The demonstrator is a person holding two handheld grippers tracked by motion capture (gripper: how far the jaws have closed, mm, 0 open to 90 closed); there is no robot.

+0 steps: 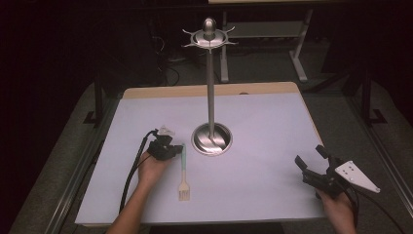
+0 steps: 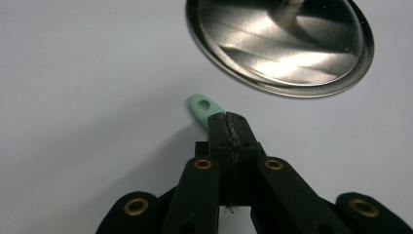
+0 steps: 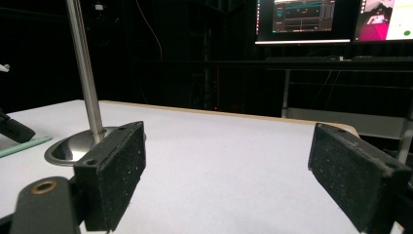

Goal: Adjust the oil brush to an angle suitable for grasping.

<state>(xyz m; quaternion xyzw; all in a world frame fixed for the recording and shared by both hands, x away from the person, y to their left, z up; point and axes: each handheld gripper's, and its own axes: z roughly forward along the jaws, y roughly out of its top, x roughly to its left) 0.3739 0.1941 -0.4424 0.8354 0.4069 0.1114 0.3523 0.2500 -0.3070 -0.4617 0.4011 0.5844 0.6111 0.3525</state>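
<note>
On the white table top (image 1: pixel 272 146), just left of the round base of a tall polished steel rack stand (image 1: pixel 212 139), lies a small pastry brush with a mint-green handle and pale bristles (image 1: pixel 184 175), handle end toward the far edge, bristles toward the near edge. Pinched near its hanging-hole end (image 2: pixel 202 106) by the black left gripper (image 1: pixel 176 150), jaws pressed together on the green handle. Just beyond that tip, the shallow steel dish of the base (image 2: pixel 292 53), nothing lying in it. Off at the near right corner, well apart from brush and stand, the black right gripper (image 1: pixel 309 157), jaws spread wide with only bare table between the pads (image 3: pixel 117 170).
</note>
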